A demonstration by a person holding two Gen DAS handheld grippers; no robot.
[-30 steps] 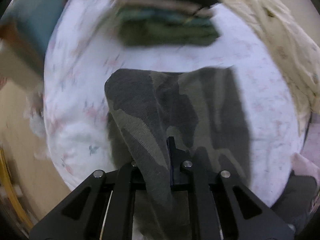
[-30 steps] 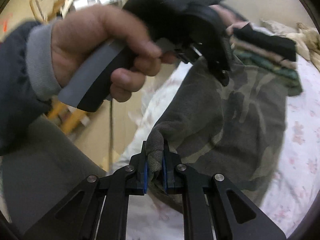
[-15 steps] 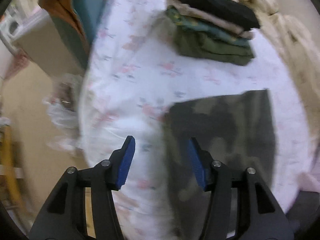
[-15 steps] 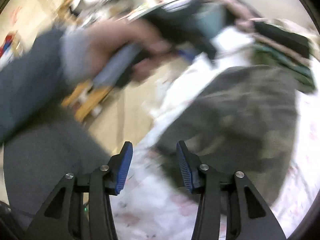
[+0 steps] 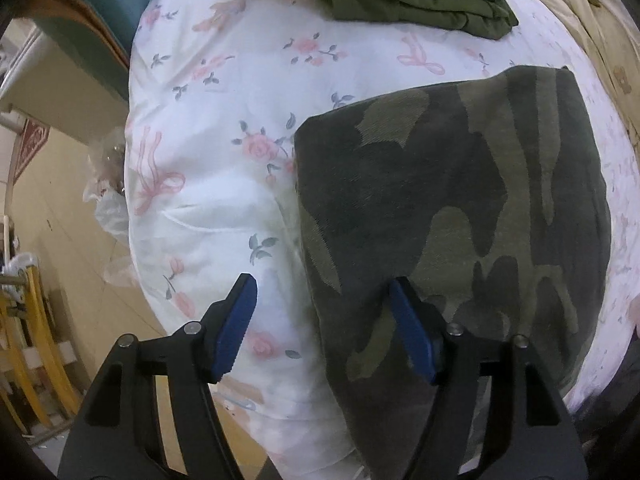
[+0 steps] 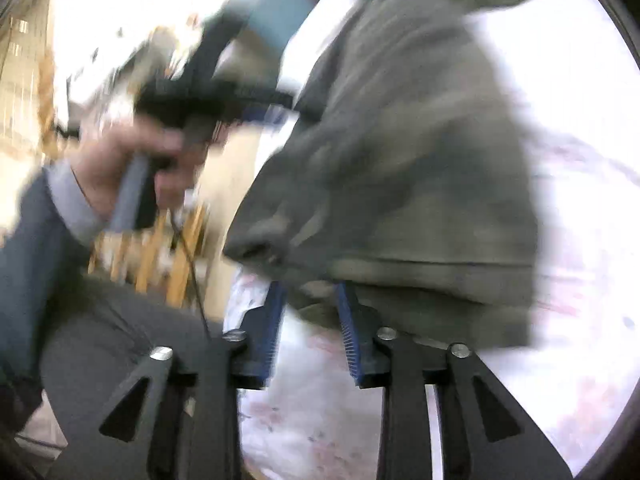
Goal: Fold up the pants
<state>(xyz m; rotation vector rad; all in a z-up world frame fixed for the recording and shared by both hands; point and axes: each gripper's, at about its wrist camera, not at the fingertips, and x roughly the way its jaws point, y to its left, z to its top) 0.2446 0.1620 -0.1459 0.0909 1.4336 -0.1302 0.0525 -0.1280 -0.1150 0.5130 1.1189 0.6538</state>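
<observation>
The camouflage pants lie folded flat on the floral bed sheet. My left gripper points down over their near left edge. Its jaws are opening; the fold edge lies below the gap, and neither blue pad presses on it. The right wrist view is blurred. There my right gripper sits at the near corner of the pants. Its jaws are opening too, with cloth just beyond the tips and not pinched. A hand holds the left gripper at the pants' far left edge.
A stack of folded clothes rests at the far end of the bed. A cream blanket lies along the right side. To the left the bed drops to the floor, with a plastic bag and a yellow wooden frame.
Both grippers held pinched camouflage cloth a second ago and have let go and opened. The pants dropped flat onto the sheet. The right gripper has swung and rolled.
</observation>
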